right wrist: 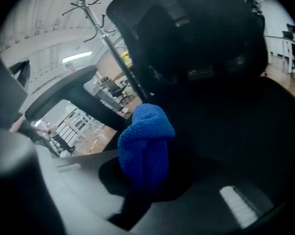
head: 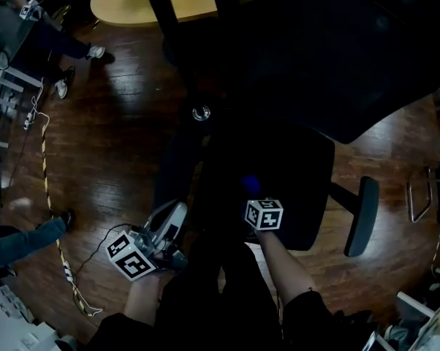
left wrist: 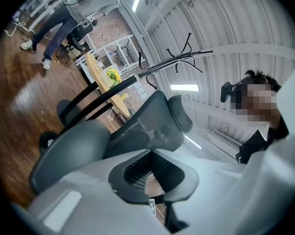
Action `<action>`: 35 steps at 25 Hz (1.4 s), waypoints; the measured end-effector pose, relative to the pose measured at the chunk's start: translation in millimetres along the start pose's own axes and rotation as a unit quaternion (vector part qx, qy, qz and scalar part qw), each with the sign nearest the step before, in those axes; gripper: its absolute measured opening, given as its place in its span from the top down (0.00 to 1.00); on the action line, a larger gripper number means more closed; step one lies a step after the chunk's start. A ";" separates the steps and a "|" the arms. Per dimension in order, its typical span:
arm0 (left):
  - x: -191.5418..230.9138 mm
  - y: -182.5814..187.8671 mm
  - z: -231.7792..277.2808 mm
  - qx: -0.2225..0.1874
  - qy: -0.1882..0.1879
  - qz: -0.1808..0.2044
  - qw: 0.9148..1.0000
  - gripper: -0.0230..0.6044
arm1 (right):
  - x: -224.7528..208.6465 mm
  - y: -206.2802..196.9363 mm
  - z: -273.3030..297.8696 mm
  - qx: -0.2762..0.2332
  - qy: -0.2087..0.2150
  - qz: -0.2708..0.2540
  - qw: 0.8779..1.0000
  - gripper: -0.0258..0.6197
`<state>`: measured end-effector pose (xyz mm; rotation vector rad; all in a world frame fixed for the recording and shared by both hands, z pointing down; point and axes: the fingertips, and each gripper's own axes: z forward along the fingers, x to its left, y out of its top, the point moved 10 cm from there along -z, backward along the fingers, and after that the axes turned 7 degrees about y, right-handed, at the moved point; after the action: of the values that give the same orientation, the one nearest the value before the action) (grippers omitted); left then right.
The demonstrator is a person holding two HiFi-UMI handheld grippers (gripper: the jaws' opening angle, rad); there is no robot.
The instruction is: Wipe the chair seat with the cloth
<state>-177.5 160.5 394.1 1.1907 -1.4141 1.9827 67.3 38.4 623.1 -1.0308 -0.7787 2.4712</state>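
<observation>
The black office chair fills the head view, its seat [head: 293,174] in front of me and its backrest [head: 330,50] beyond. My right gripper [head: 255,196] hovers over the near left part of the seat, shut on a blue cloth [head: 249,185]. In the right gripper view the bunched cloth [right wrist: 145,141] sticks up from the right gripper [right wrist: 141,182], with the backrest [right wrist: 201,38] behind it. My left gripper [head: 172,218] is off the seat's left side, above the floor. In its own view the left gripper [left wrist: 155,192] looks shut and empty, tilted up at the chair [left wrist: 152,121].
A round wooden table [head: 169,2] stands behind the chair. One armrest [head: 360,214] juts out at the right. A striped cable [head: 48,189] runs across the wooden floor at the left, near people's legs [head: 66,46]. A coat rack [left wrist: 182,58] rises behind the chair.
</observation>
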 end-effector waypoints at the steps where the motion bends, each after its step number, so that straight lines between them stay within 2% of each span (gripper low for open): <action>1: -0.1 0.2 -3.9 -0.004 0.002 0.001 1.000 0.98 | 21.4 -2.3 16.1 0.014 0.026 -0.013 0.999 0.91; 3: -0.2 -0.1 -11.7 -0.013 0.007 -0.001 1.000 0.98 | 58.7 -8.8 40.9 0.040 0.068 -0.036 0.996 0.91; 5: 0.9 -1.3 -18.4 -0.019 0.009 -0.006 1.000 0.98 | 82.6 -16.9 58.3 0.061 0.091 -0.058 0.992 0.91; 7: 3.8 -2.7 -22.8 -0.021 0.009 -0.009 1.000 0.98 | 90.2 -21.2 68.0 0.069 0.091 -0.076 0.991 0.91; 13: 6.9 -2.4 -29.8 -0.020 0.007 -0.012 1.000 0.98 | 81.4 -25.5 60.7 0.069 0.079 -0.078 0.991 0.91; 17: 4.5 -1.2 -23.2 -0.010 0.001 -0.008 1.000 0.98 | 47.3 -32.8 33.6 0.061 0.031 -0.059 0.996 0.91; 22: 2.1 -1.3 -6.8 0.016 -0.005 0.002 1.000 0.98 | -15.3 -40.8 -25.8 0.043 -0.063 -0.012 0.997 0.91; 26: -1.5 -2.4 10.3 0.035 -0.003 0.012 0.999 0.98 | -71.3 -33.4 -92.8 0.033 -0.147 0.029 0.988 0.91; 30: -5.0 -7.7 28.7 0.052 -0.009 0.018 0.998 0.98 | -129.6 -37.4 -161.1 0.005 -0.226 0.072 0.971 0.91; 32: -7.7 -11.5 38.2 0.060 -0.016 0.020 0.998 0.98 | -148.3 -38.9 -184.3 -0.007 -0.243 0.075 0.967 0.91; 35: -11.0 -14.3 47.6 0.070 -0.024 0.023 0.997 0.98 | -153.2 -40.2 -194.0 -0.021 -0.234 0.081 0.969 0.91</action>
<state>-142.2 124.1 398.1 1.2834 -1.3553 2.1282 316.7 60.7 616.8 -0.5382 -0.9144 2.8975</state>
